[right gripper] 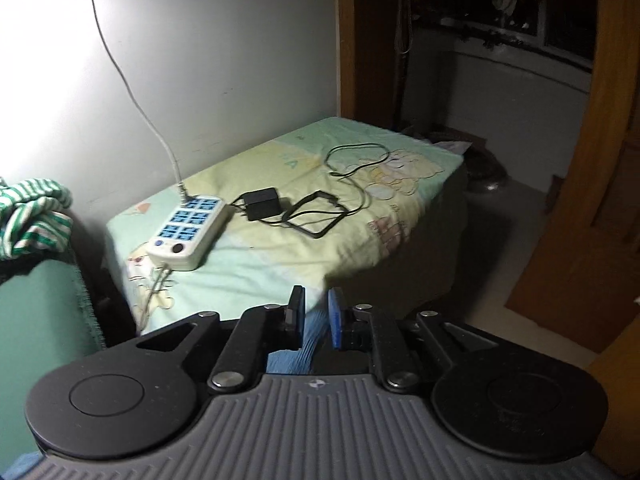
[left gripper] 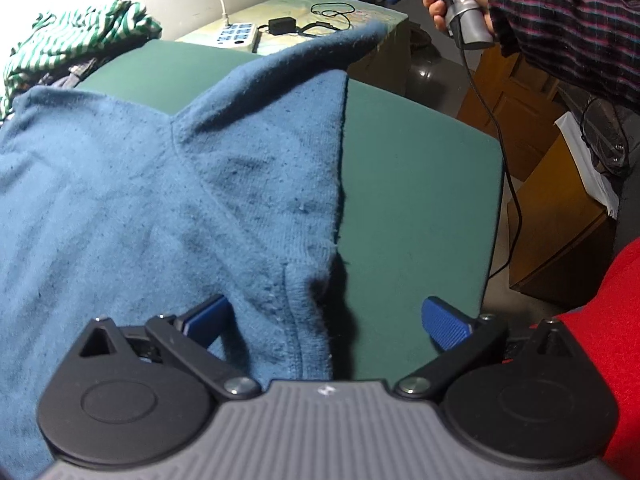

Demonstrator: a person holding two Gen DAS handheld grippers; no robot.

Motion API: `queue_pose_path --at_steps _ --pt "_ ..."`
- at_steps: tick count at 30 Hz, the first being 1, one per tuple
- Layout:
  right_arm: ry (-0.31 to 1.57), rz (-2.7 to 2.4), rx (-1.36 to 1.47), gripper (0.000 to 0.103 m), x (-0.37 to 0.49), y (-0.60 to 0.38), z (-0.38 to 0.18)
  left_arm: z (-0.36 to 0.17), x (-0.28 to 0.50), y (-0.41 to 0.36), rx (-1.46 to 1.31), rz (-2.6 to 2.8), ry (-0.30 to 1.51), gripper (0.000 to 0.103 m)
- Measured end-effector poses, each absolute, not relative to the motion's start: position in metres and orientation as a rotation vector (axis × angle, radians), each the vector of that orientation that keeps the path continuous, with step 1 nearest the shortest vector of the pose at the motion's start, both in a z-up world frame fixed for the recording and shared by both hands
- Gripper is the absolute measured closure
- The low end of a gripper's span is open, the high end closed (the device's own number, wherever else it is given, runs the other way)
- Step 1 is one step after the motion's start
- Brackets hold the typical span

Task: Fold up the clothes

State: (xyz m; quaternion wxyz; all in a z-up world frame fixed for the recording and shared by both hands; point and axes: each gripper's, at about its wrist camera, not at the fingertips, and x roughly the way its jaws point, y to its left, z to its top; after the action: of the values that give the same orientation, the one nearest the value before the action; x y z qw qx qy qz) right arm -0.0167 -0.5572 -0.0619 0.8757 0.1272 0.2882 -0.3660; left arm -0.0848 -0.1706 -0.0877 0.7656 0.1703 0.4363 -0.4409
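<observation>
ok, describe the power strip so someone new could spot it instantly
Find the small table with the pale green and yellow cartoon-print cloth against the white wall. On its near left part lies the power strip, a white block with blue sockets and a white cord rising up the wall. The black adapter beside it is smaller and dark.

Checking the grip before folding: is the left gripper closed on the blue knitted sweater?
No, the left gripper stands wide open, its blue pads either side of the blue knitted sweater.

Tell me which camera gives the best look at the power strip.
The right wrist view: the power strip lies close and unobstructed on the patterned cloth, its sockets and buttons visible. The left wrist view shows it small and far, beyond the blue sweater.
</observation>
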Motion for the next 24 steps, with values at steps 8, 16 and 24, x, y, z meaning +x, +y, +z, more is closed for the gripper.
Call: queue_pose_path --at_steps 8,16,24 --pt "0.69 -0.046 0.259 0.073 0.029 -0.438 -0.05 -0.064 -0.074 -0.136 0.199 -0.859 0.938 0.001" --pt "0.954 0.614 0.295 0.076 0.04 -0.317 -0.07 -0.071 -0.067 -0.079 0.044 -0.574 0.985 0.001" --pt "1.006 0.378 0.31 0.103 0.051 -0.366 -0.089 -0.086 -0.067 -0.041 -0.066 -0.422 1.023 0.001"
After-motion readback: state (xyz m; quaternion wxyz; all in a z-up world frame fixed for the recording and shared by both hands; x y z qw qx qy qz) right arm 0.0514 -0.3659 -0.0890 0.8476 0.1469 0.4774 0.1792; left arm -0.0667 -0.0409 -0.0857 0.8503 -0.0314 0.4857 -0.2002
